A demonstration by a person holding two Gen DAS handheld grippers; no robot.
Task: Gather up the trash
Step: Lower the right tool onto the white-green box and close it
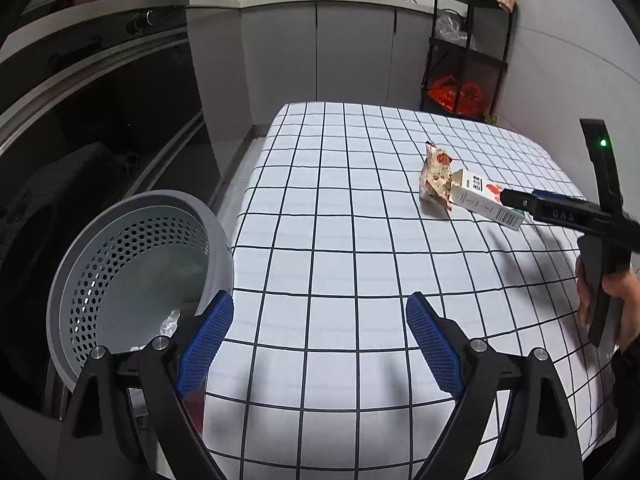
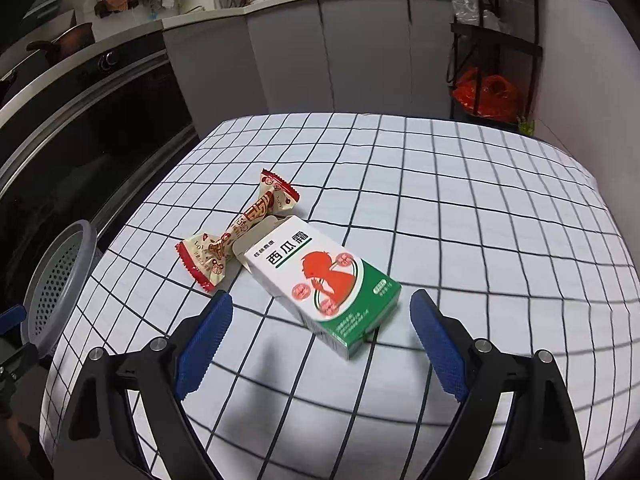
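A white and green carton (image 2: 320, 280) with a red figure lies on the checked tablecloth (image 2: 440, 208), its flap open. A crumpled cream and red snack wrapper (image 2: 236, 232) lies just left of it, touching. Both also show in the left wrist view, the carton (image 1: 486, 199) and the wrapper (image 1: 436, 178). My right gripper (image 2: 320, 316) is open, its blue pads either side of the carton's near end, just above the cloth. My left gripper (image 1: 320, 320) is open and empty over the table's near left edge, beside a grey perforated bin (image 1: 132, 276) holding some clear wrapping.
The bin (image 2: 56, 276) stands off the table's left edge, by a dark oven front (image 1: 100, 128). Grey cabinets (image 1: 320, 52) run behind. A black shelf rack (image 1: 468, 48) with a red bag stands at the back right. The right gripper's body (image 1: 568, 212) reaches in from the right.
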